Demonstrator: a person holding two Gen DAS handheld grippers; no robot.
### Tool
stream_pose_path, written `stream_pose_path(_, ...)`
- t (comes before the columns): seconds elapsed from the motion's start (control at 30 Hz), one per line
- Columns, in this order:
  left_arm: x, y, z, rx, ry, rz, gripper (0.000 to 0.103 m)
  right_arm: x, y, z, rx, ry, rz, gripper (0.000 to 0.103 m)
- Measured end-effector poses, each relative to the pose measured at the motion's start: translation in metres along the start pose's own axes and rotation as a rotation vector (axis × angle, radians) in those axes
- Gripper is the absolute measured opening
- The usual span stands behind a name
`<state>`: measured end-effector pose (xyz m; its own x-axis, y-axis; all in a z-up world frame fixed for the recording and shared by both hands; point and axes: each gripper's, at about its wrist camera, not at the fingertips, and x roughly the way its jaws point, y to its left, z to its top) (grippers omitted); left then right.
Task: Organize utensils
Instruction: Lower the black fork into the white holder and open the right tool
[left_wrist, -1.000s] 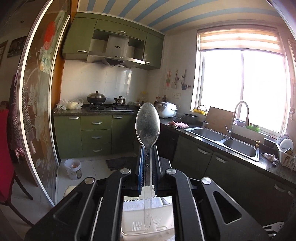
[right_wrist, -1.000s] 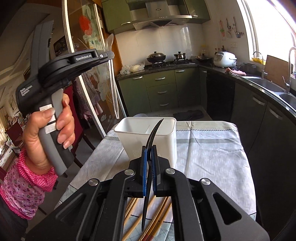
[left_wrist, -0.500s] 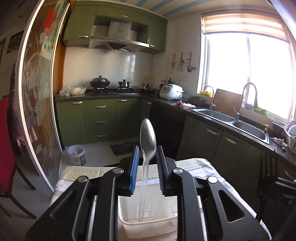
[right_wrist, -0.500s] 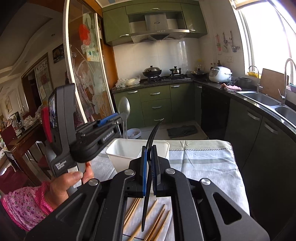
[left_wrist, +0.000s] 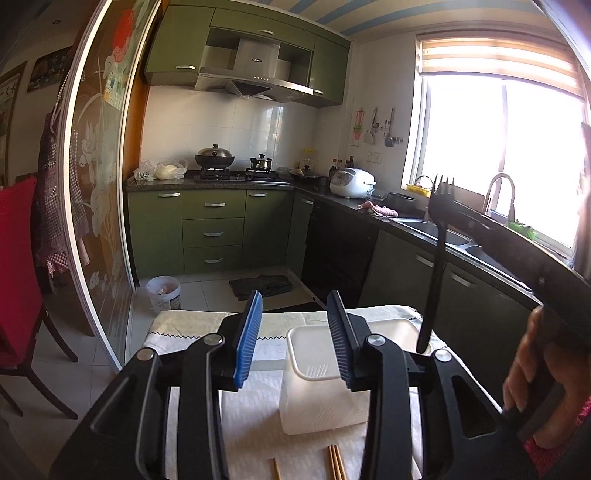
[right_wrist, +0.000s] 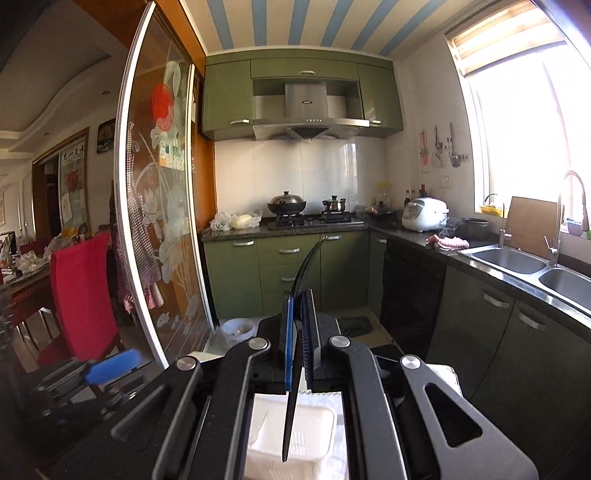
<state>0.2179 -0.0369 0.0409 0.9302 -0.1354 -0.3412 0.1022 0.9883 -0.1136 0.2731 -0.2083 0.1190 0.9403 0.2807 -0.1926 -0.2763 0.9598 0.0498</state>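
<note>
Left gripper (left_wrist: 295, 332), jaws opening with nothing between the pads, near the white plastic container (left_wrist: 314, 402) on the cloth-covered table (left_wrist: 192, 325). Right gripper (right_wrist: 299, 347), pads clamped together on a black plastic fork (left_wrist: 437, 236), its handle pointing down over the container, tines up. Wooden chopsticks (left_wrist: 334, 463) lie near the container.

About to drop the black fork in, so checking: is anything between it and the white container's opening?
Nothing visible: the black fork, clamped in the right gripper, hangs handle-down over the white container.
</note>
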Motion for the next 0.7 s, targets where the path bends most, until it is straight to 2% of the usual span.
stream_pose_path(0.1, -0.018, 0.002, -0.003, 0.033, -0.006, 0.023, 0.035, 0.032, -0.003, 0.001, 0.021, 0.020, -0.015, 0.006)
stream_pose_path(0.23, -0.032, 0.006, -0.008, 0.056, 0.001, 0.029, 0.035, 0.055, -0.009, -0.019, 0.061, 0.077, -0.017, 0.006)
stream_pose_path(0.4, -0.033, 0.006, -0.011, 0.043, 0.061, 0.013, 0.035, 0.046, -0.005, -0.046, 0.048, 0.089, -0.016, 0.006)
stream_pose_path(0.43, -0.031, 0.006, -0.012, 0.044, 0.079, 0.013, 0.035, 0.046, -0.002, -0.048, 0.037, 0.092, -0.018, 0.009)
stream_pose_path(0.47, -0.029, 0.005, -0.013, 0.043, 0.095, 0.014, 0.035, 0.044, 0.000, -0.051, 0.027, 0.093, -0.019, 0.018)
stream_pose_path(0.53, -0.027, 0.003, -0.017, 0.040, 0.131, 0.031, 0.035, 0.038, 0.003, -0.057, 0.015, 0.095, -0.021, 0.026)
stream_pose_path(0.7, -0.019, 0.003, -0.031, 0.046, 0.276, 0.069, 0.035, 0.011, 0.005, -0.060, 0.015, 0.083, -0.016, 0.026)
